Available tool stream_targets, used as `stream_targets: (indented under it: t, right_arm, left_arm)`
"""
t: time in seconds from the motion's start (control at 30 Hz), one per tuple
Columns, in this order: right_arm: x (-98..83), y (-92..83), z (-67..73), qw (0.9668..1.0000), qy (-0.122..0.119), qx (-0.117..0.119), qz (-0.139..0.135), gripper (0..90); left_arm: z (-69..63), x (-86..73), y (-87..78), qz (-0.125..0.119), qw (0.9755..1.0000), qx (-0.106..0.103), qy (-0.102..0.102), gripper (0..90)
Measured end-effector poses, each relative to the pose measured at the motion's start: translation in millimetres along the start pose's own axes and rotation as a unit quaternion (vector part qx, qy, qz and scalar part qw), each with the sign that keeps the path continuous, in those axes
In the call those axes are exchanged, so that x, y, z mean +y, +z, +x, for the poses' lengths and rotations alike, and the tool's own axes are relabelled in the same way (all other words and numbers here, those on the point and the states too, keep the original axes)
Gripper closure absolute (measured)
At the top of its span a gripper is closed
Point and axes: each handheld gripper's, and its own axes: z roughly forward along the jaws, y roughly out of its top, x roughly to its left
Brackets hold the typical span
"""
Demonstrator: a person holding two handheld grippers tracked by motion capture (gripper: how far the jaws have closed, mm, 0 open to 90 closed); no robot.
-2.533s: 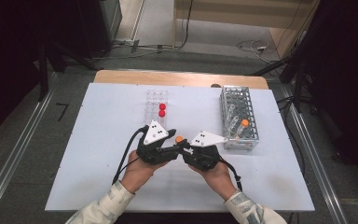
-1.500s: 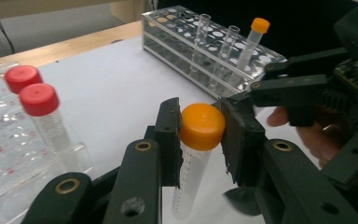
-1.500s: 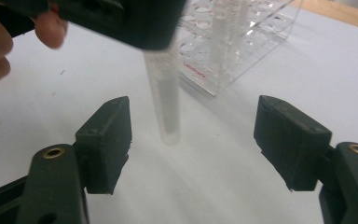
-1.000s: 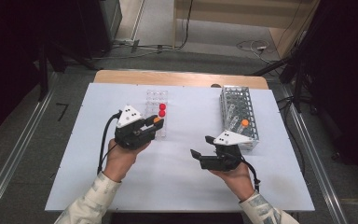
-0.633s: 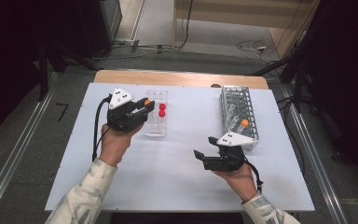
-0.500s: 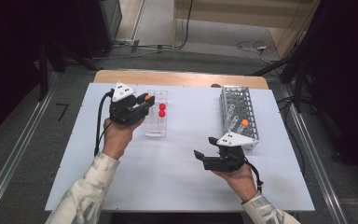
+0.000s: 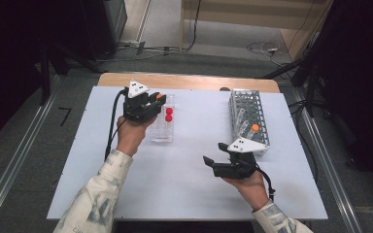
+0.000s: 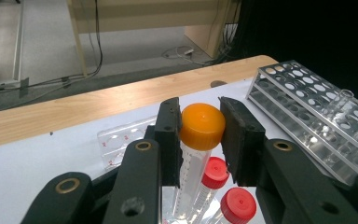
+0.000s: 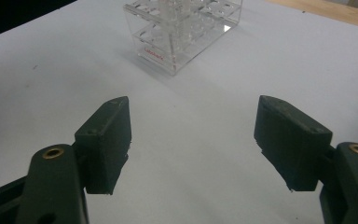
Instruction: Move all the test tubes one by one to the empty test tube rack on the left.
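Observation:
My left gripper (image 7: 156,100) (image 8: 199,133) is shut on a clear tube with an orange cap (image 8: 202,126) (image 7: 160,96), its pads pressing the cap from both sides. It hangs over the clear plastic rack (image 7: 163,127) (image 8: 121,141) (image 9: 182,28), where two red-capped tubes (image 7: 168,114) (image 8: 216,172) stand. My right gripper (image 7: 212,164) (image 9: 193,142) stands open low over the bare white table (image 7: 189,179), nothing between its jaws, near the front right.
A grey wire rack (image 7: 248,121) (image 8: 317,112) stands at the right of the table with an orange-capped tube (image 7: 254,128) in it. A wooden strip (image 7: 184,81) runs along the table's far edge. Cables lie on the floor beyond.
The left hand has carried the orange-capped tube up and away to the clear rack. The right gripper has parted from it, moved right, then stayed still with its jaws open.

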Motion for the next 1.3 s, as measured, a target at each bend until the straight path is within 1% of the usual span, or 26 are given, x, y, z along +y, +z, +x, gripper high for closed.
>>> stream_targets:
  t: [0.03,0.13,0.4,0.63,1.03,1.2,1.3]
  right_arm:
    - [0.0,0.1,0.1,1.0000,0.000,0.000,0.000,26.2]
    - [0.1,0.0,0.8,1.0000,0.000,0.000,0.000,26.2]
    - [-0.1,0.2,0.9,1.0000,0.000,0.000,0.000,26.2]
    - [-0.5,0.2,0.4,1.0000,-0.001,-0.001,0.001,26.3]
    - [-0.7,0.9,0.5,1.0000,-0.001,0.000,0.001,26.4]
    - [-0.7,0.1,-0.3,1.0000,0.000,-0.002,0.000,26.4]
    - [-1.2,-0.7,-1.7,1.0000,0.003,-0.004,0.000,26.5]
  left_arm:
    - [-0.5,-1.3,1.1,-0.001,1.0000,0.005,0.002,69.4]
    - [-0.9,-4.6,2.9,0.002,0.9999,0.010,0.007,69.4]
    - [-0.5,-14.6,9.0,0.009,0.9999,0.008,0.006,69.4]
    - [-1.0,-20.3,11.3,0.014,0.9998,0.009,0.006,69.2]
    - [-0.7,-22.3,10.8,0.019,0.9998,0.006,0.000,65.8]
    - [-1.3,-21.3,8.5,0.013,0.9999,0.004,-0.003,65.1]
    - [-2.6,-19.7,3.4,0.008,1.0000,-0.002,-0.005,64.2]
